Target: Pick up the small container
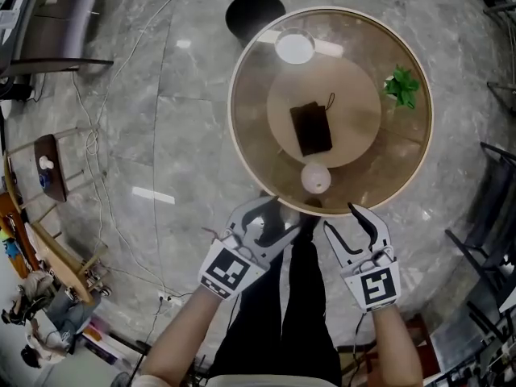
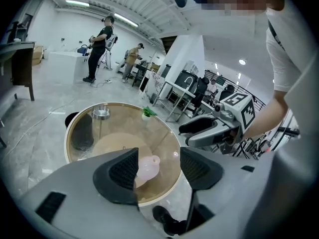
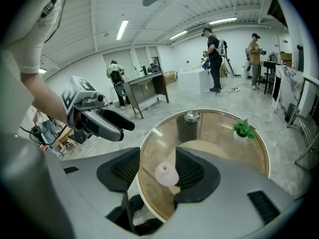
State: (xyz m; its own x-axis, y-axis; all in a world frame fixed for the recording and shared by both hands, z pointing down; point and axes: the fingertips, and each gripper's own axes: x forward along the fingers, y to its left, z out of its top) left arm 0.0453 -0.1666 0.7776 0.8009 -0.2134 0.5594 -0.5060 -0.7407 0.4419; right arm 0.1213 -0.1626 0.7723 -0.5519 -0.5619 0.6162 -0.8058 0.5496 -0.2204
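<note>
The small container (image 1: pixel 316 178) is a pale pink, rounded pot standing near the front rim of a round glass table (image 1: pixel 242 147). Both grippers hover just short of that rim, above the floor, apart from the container. My left gripper (image 1: pixel 282 216) is open with nothing between its jaws. In the left gripper view the container (image 2: pixel 149 166) shows through the open gap of the left gripper (image 2: pixel 159 171), well beyond it. My right gripper (image 1: pixel 340 218) is open and empty too. The right gripper view has the container (image 3: pixel 166 174) ahead of the right gripper (image 3: pixel 155 169), close to the right-hand jaw.
On the table lie a dark pouch (image 1: pixel 310 127), a white round dish (image 1: pixel 295 47) at the far side and a small green plant (image 1: pixel 401 85) at the right. A black stool (image 1: pixel 254 14) stands behind. Cables (image 1: pixel 121 216) cross the marble floor; people stand far off.
</note>
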